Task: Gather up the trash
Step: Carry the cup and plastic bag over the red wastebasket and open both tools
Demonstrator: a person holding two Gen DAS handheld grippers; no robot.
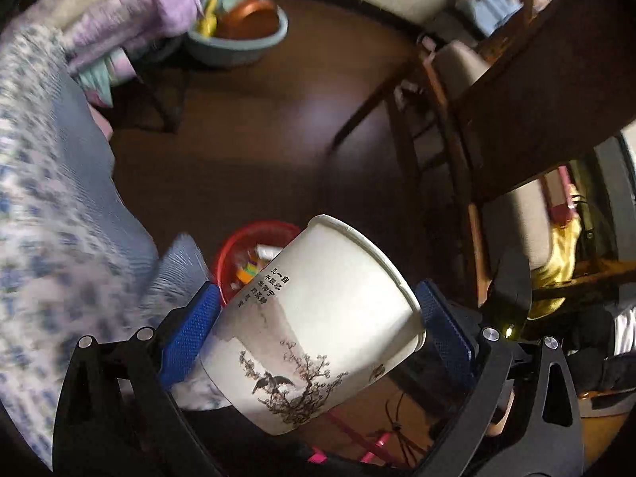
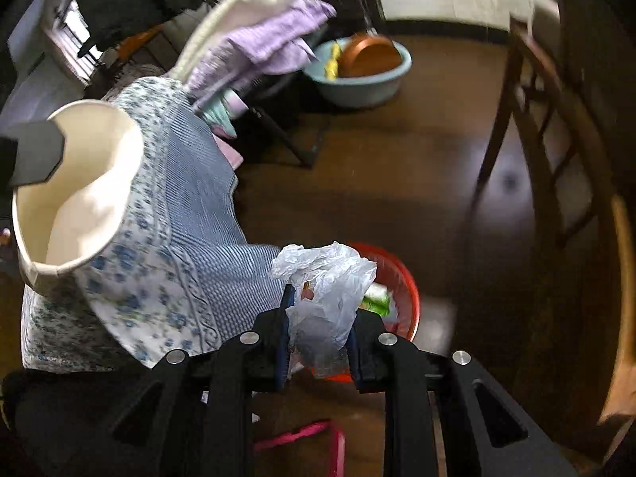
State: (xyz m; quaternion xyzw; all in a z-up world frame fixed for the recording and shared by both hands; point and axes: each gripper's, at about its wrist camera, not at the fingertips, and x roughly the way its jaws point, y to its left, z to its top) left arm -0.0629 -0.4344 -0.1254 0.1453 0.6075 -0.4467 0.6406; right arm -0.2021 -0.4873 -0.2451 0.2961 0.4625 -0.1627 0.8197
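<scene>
Between the blue pads of the left gripper [image 1: 318, 328], seen from the left wrist, a white paper cup printed with ink blossoms and birds [image 1: 318, 330] is clamped on its side, rim tilted up and right. Beyond it on the dark wooden floor stands a round red plastic waste basket [image 1: 238, 250] with colourful scraps inside, partly hidden by the cup. A blue floral cloth [image 1: 59, 206] fills the left.

From the right wrist, the right gripper [image 2: 318, 334] pinches a crumpled clear plastic bag [image 2: 326, 290], its loose top billowing above the pads, over the red basket's [image 2: 401, 278] near edge. At far left the cup's open mouth [image 2: 79, 187] shows.
</scene>
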